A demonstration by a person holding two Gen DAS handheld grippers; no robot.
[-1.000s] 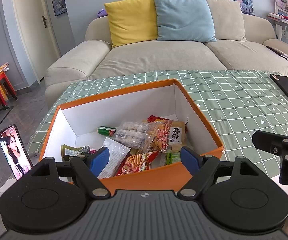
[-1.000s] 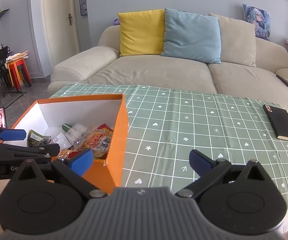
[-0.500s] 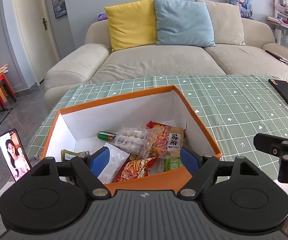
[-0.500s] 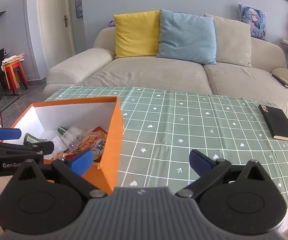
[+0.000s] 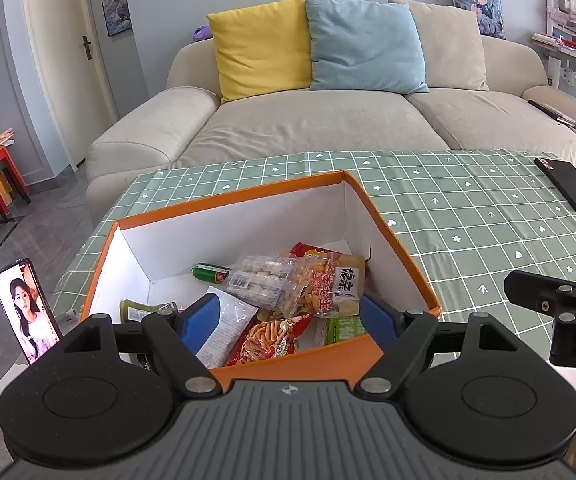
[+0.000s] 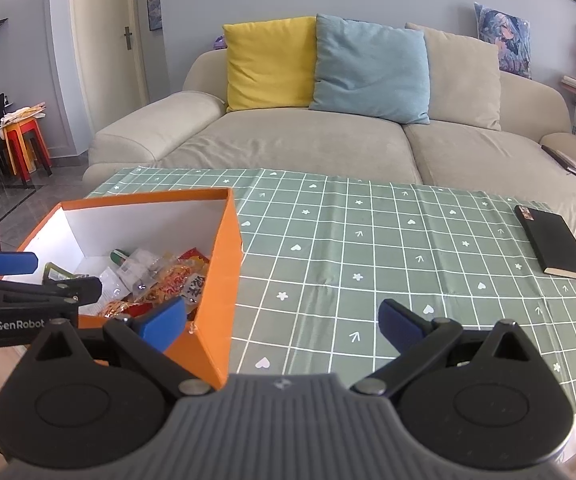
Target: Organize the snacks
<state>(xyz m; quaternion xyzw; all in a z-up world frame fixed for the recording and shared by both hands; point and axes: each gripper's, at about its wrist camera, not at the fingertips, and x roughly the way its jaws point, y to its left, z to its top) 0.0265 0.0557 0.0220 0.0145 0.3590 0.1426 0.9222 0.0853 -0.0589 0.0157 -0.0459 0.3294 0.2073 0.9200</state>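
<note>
1. Left gripper (image 5: 288, 318): jaws spread wide, nothing between them; it hangs over the near rim of the box (image 5: 392, 236), judged well placed to reach in or simply at rest
2. Right gripper (image 6: 281, 320): jaws equally wide apart, empty, over bare cloth (image 6: 368, 248) beside the box's right wall
3. Snacks (image 5: 288, 292): all lie heaped in the box, at the near right corner; no packet is seen on the cloth, so the sorting is judged near complete
4. Book (image 6: 552, 244): lies apart at the far right, clear of the work
5. Phone (image 5: 25, 308): stands upright left of the box; its support is not visible
6. Hidden: the near box wall and lower packets are masked by the gripper body; most labels cannot be read; the person's hands are out of view
</note>
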